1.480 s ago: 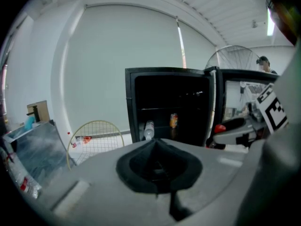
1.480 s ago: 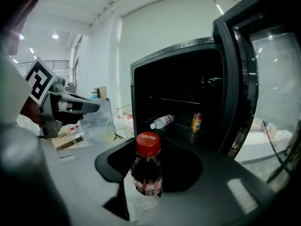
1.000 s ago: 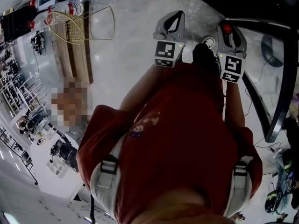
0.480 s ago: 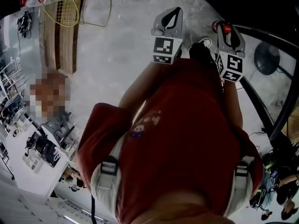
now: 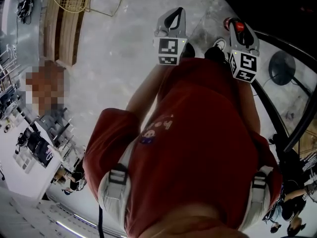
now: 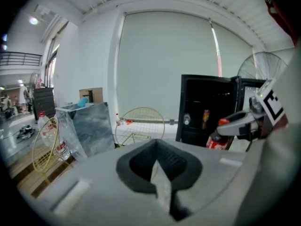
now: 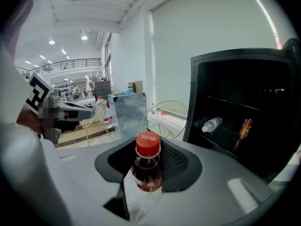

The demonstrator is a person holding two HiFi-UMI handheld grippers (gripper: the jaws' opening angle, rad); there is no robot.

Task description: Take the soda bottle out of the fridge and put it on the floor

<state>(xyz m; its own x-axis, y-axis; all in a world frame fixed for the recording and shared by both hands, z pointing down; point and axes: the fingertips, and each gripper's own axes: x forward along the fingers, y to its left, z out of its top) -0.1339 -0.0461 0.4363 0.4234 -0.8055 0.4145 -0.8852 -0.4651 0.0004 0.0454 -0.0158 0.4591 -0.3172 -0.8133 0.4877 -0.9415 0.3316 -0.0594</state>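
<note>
One soda bottle [image 7: 147, 171] gripped between jaws of right claw [image 7: 148, 147] (left claw [image 6: 157, 147] closed, empty)

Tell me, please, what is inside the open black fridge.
One fridge shelf holds a clear water bottle on its side and an orange can. Lower down is dark, partly covered.

left gripper [image 6: 154, 143]: jaws seemingly together, empty | soda bottle [image 6: 216, 141]: before open fridge [image 6: 200, 95]

The soda bottle [image 7: 147, 171] is clear, glossy plastic with a smooth red cap [image 7: 147, 144]. The floor [image 5: 124, 48] is polished mottled stone. The far wire basket [image 6: 140, 122] is thin metal. The shirt [image 5: 198, 143] is matt cloth.
</note>
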